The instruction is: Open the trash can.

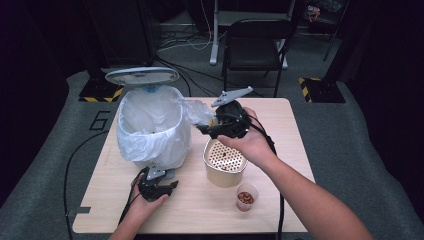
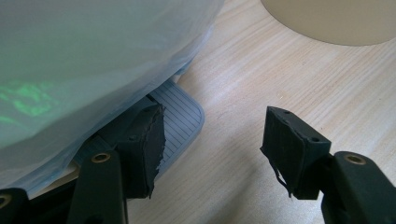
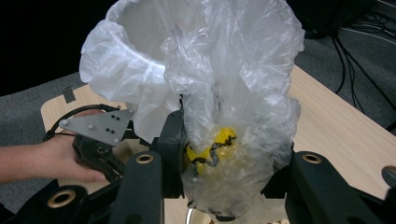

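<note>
Step in hand, as judged: carrying a bagged item to the pedal bin (image 1: 150, 125). The right gripper (image 1: 227, 122) hung above the counter (image 1: 280, 130) just right of the bin's rim, over the perforated beige container (image 1: 225, 161). In the right gripper view its jaws were clamped on a clear plastic bag (image 3: 233, 107) with something yellow (image 3: 210, 144) inside; what that item was could not be told.

The left gripper (image 1: 155, 187) rested low at the bin's front, by the foot pedal (image 2: 180, 121). Jaws stood wide, holding nothing; one fingertip (image 2: 144, 140) lay over the pedal, the other above bare wood. The lid (image 1: 141, 76) stood raised and the white liner (image 1: 165, 107) gaped.

Next move, as judged: shift the bag left, past the rim and over the opening, then release. The pedal probably needs holding down so the lid stays up.

Room: the bin's right rim sat close to the bag, and loose liner folds there could snag. A small cup of brown pieces (image 1: 245, 196) stood near the front edge, under the right forearm; a low elbow could tip it. The right half of the counter lay open.
</note>
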Available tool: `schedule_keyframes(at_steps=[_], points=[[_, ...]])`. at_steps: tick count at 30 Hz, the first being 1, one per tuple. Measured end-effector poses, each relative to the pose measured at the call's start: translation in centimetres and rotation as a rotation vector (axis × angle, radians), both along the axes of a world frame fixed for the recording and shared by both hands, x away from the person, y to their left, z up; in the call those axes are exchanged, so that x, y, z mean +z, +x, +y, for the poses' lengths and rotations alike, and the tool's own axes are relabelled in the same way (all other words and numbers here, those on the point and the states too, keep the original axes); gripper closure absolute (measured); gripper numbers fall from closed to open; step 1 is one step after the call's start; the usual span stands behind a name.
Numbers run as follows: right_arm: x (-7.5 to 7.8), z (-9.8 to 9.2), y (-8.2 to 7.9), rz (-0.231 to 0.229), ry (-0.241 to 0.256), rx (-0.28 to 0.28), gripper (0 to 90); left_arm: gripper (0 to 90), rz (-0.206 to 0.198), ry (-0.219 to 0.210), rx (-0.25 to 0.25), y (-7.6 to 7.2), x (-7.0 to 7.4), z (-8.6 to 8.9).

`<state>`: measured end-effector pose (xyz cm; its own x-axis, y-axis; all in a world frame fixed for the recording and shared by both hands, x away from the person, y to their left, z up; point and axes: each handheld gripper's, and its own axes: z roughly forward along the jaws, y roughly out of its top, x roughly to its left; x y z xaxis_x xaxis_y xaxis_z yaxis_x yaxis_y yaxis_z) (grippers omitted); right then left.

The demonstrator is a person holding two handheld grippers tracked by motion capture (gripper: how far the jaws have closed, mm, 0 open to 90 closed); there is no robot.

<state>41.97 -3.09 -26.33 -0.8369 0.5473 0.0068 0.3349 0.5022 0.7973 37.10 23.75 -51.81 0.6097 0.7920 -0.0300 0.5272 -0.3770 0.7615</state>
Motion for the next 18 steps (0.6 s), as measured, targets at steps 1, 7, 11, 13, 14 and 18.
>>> schedule_keyframes(at_steps=[1, 7, 11, 13, 14, 18], points=[[0.0, 0.0, 0.0, 0.0, 0.0, 0.0, 60.7, 39.0, 0.0, 0.0, 0.0, 0.0, 0.0, 0.0], [0.4, 2.5, 0.6, 0.001, 0.004, 0.028, 61.1, 39.0, -0.031, 0.008, -0.017, 0.2, 0.0, 0.0], [0.6, 4.2, 1.0, 0.004, -0.005, 0.055, 61.1, 39.0, -0.033, 0.004, -0.014, 0.2, 0.0, 0.0], [0.7, 4.4, 1.0, 0.006, -0.004, 0.057, 61.1, 39.0, -0.005, -0.014, 0.01, 0.0, -0.1, -0.1], [0.7, 4.7, 1.1, 0.0, 0.004, 0.063, 61.1, 39.0, -0.009, -0.044, 0.022, -0.1, -0.2, -0.3], [0.7, 5.4, 1.2, 0.014, 0.009, 0.078, 61.1, 39.0, -0.005, -0.032, 0.02, -0.1, -0.1, -0.3]])
